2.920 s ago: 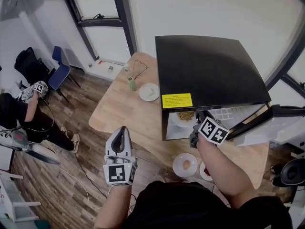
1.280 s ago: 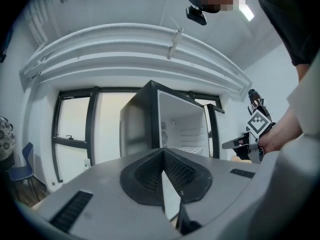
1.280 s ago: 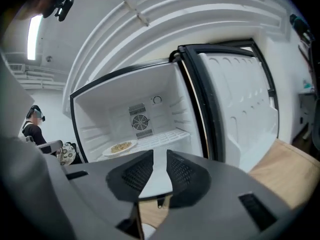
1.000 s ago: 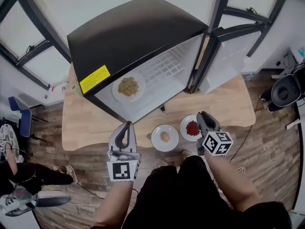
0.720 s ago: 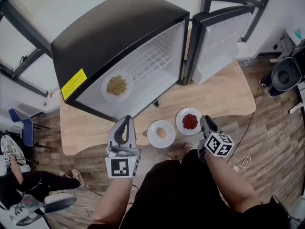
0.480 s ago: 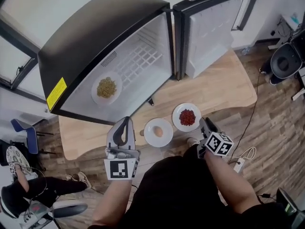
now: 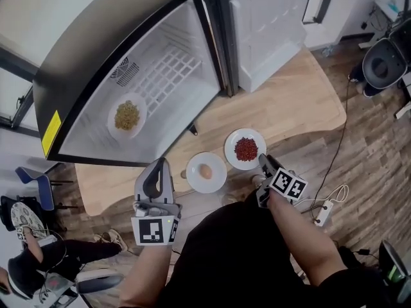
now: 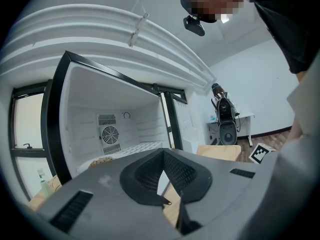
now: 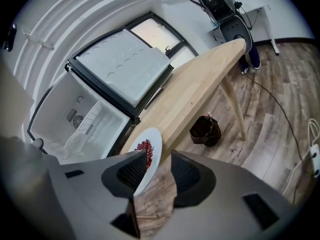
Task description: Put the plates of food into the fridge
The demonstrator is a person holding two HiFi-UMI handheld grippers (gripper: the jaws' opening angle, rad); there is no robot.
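A white plate of red food (image 7: 246, 149) lies near the front edge of the wooden table (image 7: 289, 108). A plate with a pale round piece (image 7: 206, 172) is to its left. A third plate of yellowish food (image 7: 127, 115) rests inside the open black fridge (image 7: 77, 56). My right gripper (image 7: 264, 162) is low at the table edge, just short of the red plate (image 9: 151, 143). Its jaws have just been opening, and the rim shows in the gap untouched (image 9: 159, 156). My left gripper (image 7: 158, 167) hovers shut and empty, aimed at the fridge interior (image 8: 115, 129).
The fridge door (image 7: 263, 24) swings open to the right over the table. A dark bag (image 9: 205, 129) sits on the wood floor under the table. A power strip (image 7: 324, 207) and cable lie on the floor at right, near a black chair (image 7: 383, 61).
My right gripper has sunk and rolled, from beside the red plate to just below its near rim, with its jaws now wider apart. My left gripper has shifted a little.
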